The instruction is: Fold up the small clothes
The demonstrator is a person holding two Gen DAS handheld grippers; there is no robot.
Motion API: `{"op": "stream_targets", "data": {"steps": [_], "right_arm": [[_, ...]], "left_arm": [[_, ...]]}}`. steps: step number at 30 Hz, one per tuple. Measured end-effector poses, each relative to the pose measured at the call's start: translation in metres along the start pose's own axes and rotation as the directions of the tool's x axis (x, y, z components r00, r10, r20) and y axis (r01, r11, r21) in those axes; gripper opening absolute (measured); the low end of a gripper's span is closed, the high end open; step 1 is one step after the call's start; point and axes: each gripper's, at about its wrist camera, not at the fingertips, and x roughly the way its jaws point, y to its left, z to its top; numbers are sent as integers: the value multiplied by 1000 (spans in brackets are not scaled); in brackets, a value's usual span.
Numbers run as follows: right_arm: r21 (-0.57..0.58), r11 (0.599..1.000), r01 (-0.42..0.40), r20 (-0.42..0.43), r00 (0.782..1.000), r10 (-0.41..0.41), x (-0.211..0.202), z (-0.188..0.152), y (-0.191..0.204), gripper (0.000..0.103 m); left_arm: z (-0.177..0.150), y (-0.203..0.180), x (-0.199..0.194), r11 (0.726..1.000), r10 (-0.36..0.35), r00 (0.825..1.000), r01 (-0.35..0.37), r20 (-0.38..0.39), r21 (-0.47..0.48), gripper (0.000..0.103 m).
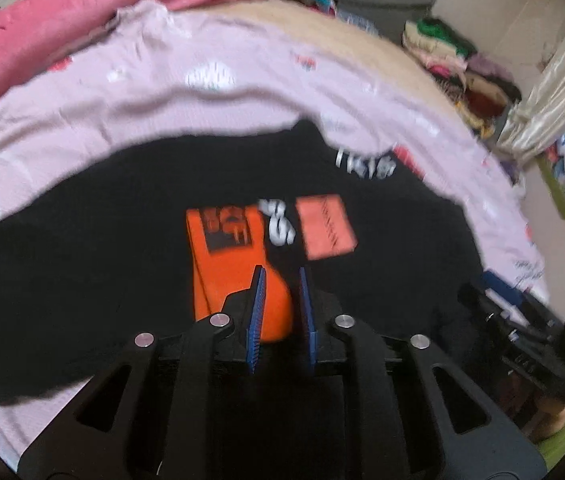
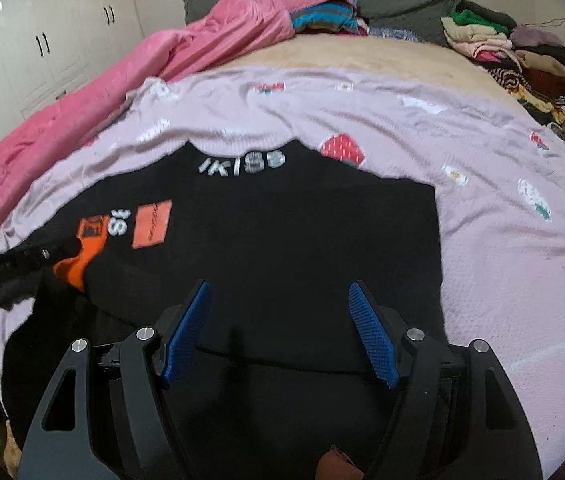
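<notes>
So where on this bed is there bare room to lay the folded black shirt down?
Free: the pale pink strawberry-print sheet right of the black shirt, and the beige blanket strip beyond. Crowded: the folded clothes stack far right, the pink quilt left.

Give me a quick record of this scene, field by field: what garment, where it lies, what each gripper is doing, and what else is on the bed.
garment: black garment with orange patches and white lettering, spread mostly flat
surface: pink printed sheet on a bed
left gripper: jaws narrow, a small gap showing, above an orange patch; no cloth seen pinched
right gripper: jaws wide, nothing between them, above the garment's near part
also on bed: pink blanket, folded clothes stack
</notes>
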Motion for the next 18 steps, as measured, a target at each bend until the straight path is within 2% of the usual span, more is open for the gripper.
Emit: {"op": "stream_targets", "data": {"steps": [2, 6, 10, 12, 15, 17, 18], "right_arm": [[9, 1000, 26, -41, 999, -25, 9, -5, -2, 70], [31, 997, 67, -104, 993, -64, 23, -15, -11, 70], [45, 997, 60, -87, 995, -56, 14, -17, -12, 70], [39, 998, 51, -60, 997, -49, 4, -15, -8, 73], [24, 999, 42, -22, 999, -41, -10, -12, 1, 83], [13, 999, 35, 3, 999, -35, -19, -10, 9, 87], [7, 999, 34, 13, 999, -34, -23, -9, 12, 89]], "left_arm": [[-9, 6, 14, 1000, 22, 999, -22, -43, -8, 16], [-16, 14, 15, 1000, -2, 999, 2, -38, -8, 17], [-16, 16, 1, 1000, -6, 1000, 6, -20, 0, 29], [-16, 17, -10, 1000, 14, 1000, -14, 2, 10, 34], [-18, 21, -25, 1000, 28, 999, -28, 32, 6, 47], [-19, 24, -34, 999, 38, 998, -39, 44, 7, 68], [-20, 26, -41, 999, 53, 997, -54, 57, 9, 72]]}}
